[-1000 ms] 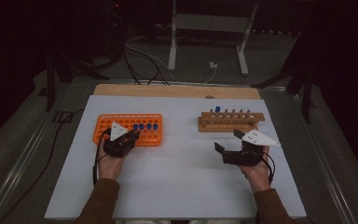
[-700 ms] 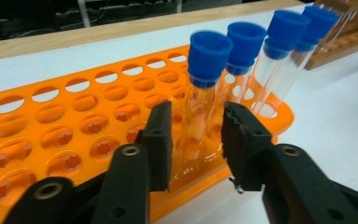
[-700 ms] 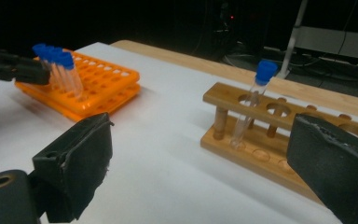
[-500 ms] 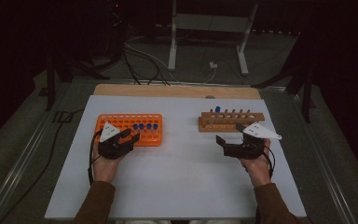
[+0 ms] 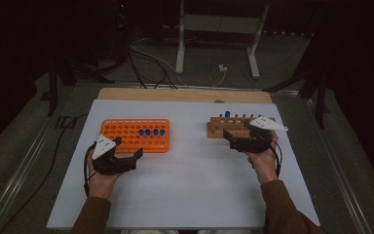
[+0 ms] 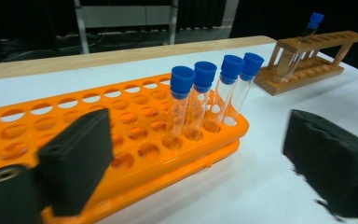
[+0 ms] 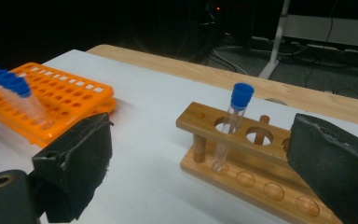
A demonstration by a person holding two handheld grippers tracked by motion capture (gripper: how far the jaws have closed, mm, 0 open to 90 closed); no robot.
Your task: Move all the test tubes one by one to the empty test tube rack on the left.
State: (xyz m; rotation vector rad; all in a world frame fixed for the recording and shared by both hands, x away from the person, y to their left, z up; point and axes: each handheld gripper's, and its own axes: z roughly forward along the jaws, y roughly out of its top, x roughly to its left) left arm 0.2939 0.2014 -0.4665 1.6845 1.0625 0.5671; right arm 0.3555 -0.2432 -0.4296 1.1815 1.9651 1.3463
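An orange rack (image 5: 126,132) stands on the left of the white board and holds several blue-capped tubes (image 5: 152,132) at its right end. My left gripper (image 5: 128,148) is open just in front of that rack's near edge. From the left gripper view, the tubes (image 6: 209,98) stand upright in the orange rack (image 6: 98,126) ahead of the open left gripper (image 6: 200,172). A wooden rack (image 5: 233,127) on the right holds one blue-capped tube (image 5: 227,115). My right gripper (image 5: 230,139) is open at its near side; the right gripper view has the tube (image 7: 234,122) between the jaws, farther off.
A white board (image 5: 190,185) covers the table, and a wooden strip (image 5: 185,94) runs along its far edge. Cables and a metal stand (image 5: 219,24) lie on the dark floor beyond. The orange rack (image 7: 51,100) sits to the left in the right gripper view.
My right gripper has moved forward to the wooden rack's near side. My left gripper has drawn back a little toward the person and to the left.
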